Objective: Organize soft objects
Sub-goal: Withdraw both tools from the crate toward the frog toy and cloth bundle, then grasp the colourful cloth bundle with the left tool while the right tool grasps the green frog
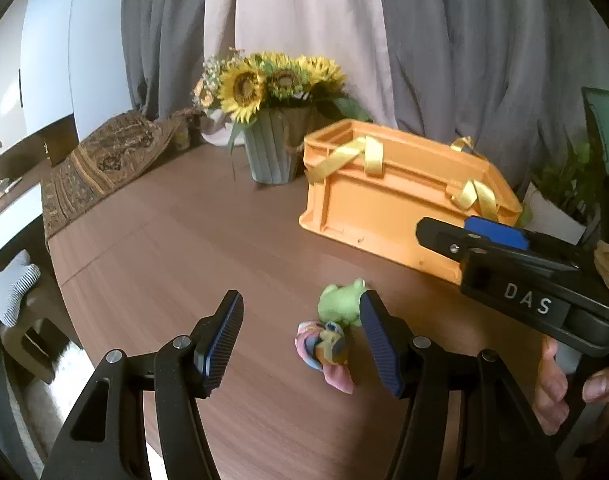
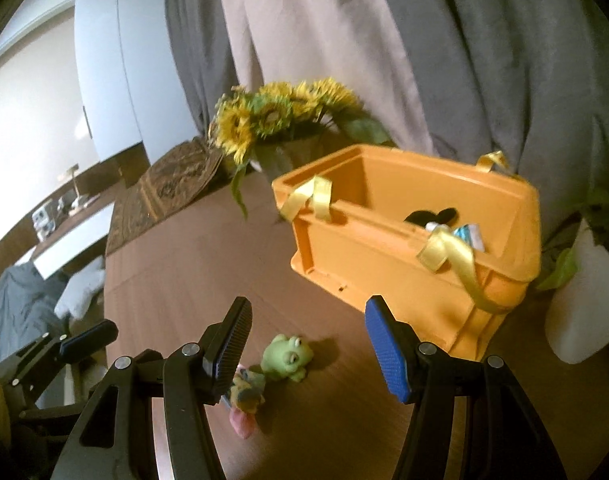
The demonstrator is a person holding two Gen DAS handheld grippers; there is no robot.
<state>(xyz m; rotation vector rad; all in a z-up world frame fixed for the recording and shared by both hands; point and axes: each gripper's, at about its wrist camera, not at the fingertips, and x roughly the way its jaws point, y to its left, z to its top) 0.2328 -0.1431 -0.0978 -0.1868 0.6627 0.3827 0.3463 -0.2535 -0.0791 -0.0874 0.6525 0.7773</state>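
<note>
An orange crate (image 1: 388, 204) trimmed with yellow ribbons (image 1: 368, 156) sits beyond a pale green frog toy (image 2: 287, 357) and a pink, blue and yellow cloth bundle (image 1: 327, 350). Yellow sunflowers (image 1: 264, 80) fill a grey ribbed vase (image 1: 270, 152) on the brown wood-grain table (image 1: 184, 240), against grey and beige curtains (image 1: 304, 20).

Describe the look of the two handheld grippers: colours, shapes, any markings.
Both are black plastic with two angled linkage arms joined by silver pins. The left gripper has ribbed blue pads. The right gripper has the same build, and its body carries white "DAS" lettering.
</note>
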